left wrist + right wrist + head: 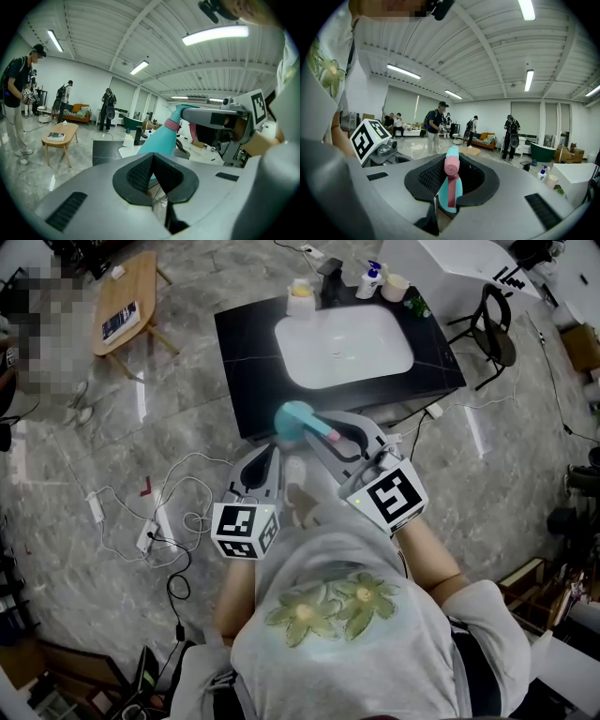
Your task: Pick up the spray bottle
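Note:
The spray bottle (298,420) is teal with a pink nozzle and trigger. It is held up off the floor in front of the person's chest, with my right gripper (339,440) shut on its neck. In the right gripper view the pink nozzle (451,165) points at the camera from between the jaws of my right gripper (450,174). My left gripper (263,468) hangs just left of the bottle, jaws together and empty. In the left gripper view the bottle's teal body (161,138) rises behind my left gripper (152,161), held by the right gripper (220,117).
Ahead stands a black counter (248,343) with a white sink basin (342,343) and small bottles (300,298) at its back edge. A wooden side table (127,306) is at far left, cables and a power strip (150,535) lie on the floor, a chair (495,329) stands right. Several people (435,124) stand farther off.

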A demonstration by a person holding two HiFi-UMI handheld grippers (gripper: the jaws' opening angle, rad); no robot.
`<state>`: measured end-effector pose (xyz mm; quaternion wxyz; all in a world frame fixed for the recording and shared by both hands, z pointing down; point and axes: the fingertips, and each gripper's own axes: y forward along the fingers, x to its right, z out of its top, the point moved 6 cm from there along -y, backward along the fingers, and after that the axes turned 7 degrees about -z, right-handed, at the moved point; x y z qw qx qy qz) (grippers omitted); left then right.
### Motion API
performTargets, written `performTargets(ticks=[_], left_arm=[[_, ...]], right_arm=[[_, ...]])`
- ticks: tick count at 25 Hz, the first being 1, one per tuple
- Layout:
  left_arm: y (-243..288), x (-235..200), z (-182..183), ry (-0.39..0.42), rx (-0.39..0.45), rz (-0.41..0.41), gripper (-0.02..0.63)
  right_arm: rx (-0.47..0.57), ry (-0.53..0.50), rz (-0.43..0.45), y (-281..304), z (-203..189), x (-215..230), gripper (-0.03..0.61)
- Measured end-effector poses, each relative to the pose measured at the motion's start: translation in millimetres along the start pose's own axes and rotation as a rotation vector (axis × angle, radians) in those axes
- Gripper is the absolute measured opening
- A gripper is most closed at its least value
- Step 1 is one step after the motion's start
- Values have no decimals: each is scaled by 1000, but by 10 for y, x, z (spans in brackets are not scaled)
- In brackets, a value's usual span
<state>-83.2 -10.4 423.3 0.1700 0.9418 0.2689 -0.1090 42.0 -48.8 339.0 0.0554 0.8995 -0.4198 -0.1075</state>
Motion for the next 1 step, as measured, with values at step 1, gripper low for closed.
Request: performTargets(ticks=[1], left_arm=[[18, -10, -1, -2, -2, -2, 8]], right_arm=[[-2, 1, 0, 18, -5, 9, 74]])
